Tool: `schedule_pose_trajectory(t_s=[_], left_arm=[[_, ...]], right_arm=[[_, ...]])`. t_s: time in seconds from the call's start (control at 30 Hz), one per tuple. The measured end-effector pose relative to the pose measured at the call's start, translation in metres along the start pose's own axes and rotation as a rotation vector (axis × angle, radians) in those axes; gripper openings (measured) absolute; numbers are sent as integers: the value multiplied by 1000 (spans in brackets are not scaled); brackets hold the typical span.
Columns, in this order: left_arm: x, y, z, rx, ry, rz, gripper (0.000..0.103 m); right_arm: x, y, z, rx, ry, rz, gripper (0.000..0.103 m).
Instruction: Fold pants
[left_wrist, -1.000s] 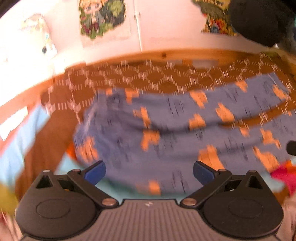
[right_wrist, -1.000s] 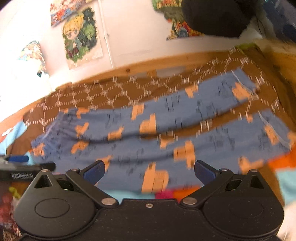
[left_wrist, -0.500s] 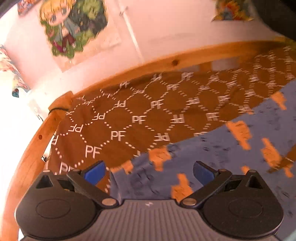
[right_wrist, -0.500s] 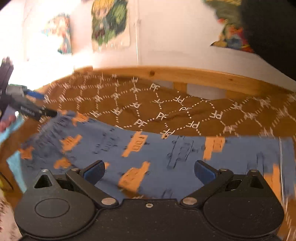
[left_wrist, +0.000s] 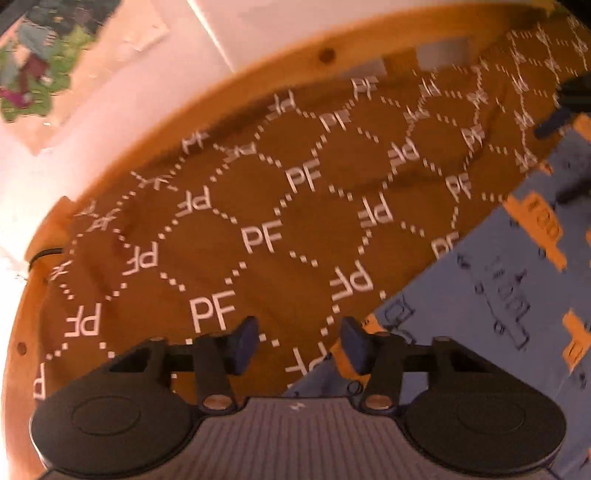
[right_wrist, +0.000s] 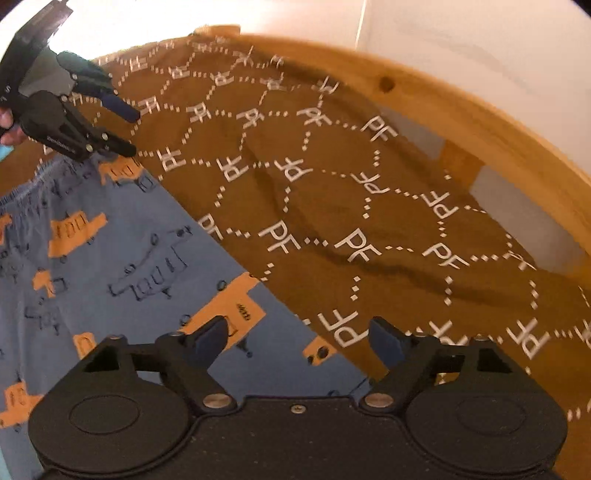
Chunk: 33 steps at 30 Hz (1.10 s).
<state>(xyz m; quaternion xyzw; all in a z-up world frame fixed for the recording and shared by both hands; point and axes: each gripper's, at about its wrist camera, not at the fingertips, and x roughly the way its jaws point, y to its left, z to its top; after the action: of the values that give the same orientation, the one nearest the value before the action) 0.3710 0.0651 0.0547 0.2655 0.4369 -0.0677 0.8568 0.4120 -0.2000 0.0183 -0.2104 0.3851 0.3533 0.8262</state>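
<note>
Both the left gripper (left_wrist: 297, 345) and right gripper (right_wrist: 297, 341) hold fingers apart over the pants (right_wrist: 110, 266), whose legs run off-frame.

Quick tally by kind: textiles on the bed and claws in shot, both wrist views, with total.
Blue pants with orange bus print: 1
Brown blanket with white PF lettering: 1
Black two-finger claws, left claw and right claw: 2
Total: 4

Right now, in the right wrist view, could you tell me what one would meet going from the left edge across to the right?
Left gripper at upper left → blue pants with orange prints → brown PF-patterned blanket → wooden bed rail → white wall at upper right.
</note>
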Motion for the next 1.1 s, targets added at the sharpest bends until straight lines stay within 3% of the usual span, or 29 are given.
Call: schedule_pose_trajectory(t_s=[0.03,0.1,0.2,0.3,0.47,0.63,0.73,0.77,0.87,0.9,0.93,1.1], left_arm=[[5,0,0,17,25,9,37],[9,-4,-1,79,45,28,32],[10,-12,-2,157,53,59,16],[10,-17,-2,147,73,58,0],[4,-16,-6,67,25,106,0],[-8,10,-3,-95,-43,171,0],[-13,19,-2,-86,-80,10,0],[-12,20,-3,-84,-76,-12,0],[-8,24,-7,-59,-50,-84,15],[-5,25,-9,-47,-41,-101,36],[-4,25,-10,-36,-41,-100,48],[-6,28,-11,16,-41,-155,53]], right_arm=[[3,-2,2,-6,6,-1,83],[9,-6,5,-11,21,32,78],[19,-6,7,-46,83,87,56],[21,-1,5,-83,96,118,39],[12,6,5,-86,57,103,5],[2,11,12,-106,-8,28,0],[3,9,15,-117,-19,18,0],[4,9,14,-117,-14,20,0],[5,7,8,-111,-14,14,0],[6,6,7,-102,-15,17,0],[7,6,6,-96,-16,21,0],[12,5,2,-83,-10,23,1]])
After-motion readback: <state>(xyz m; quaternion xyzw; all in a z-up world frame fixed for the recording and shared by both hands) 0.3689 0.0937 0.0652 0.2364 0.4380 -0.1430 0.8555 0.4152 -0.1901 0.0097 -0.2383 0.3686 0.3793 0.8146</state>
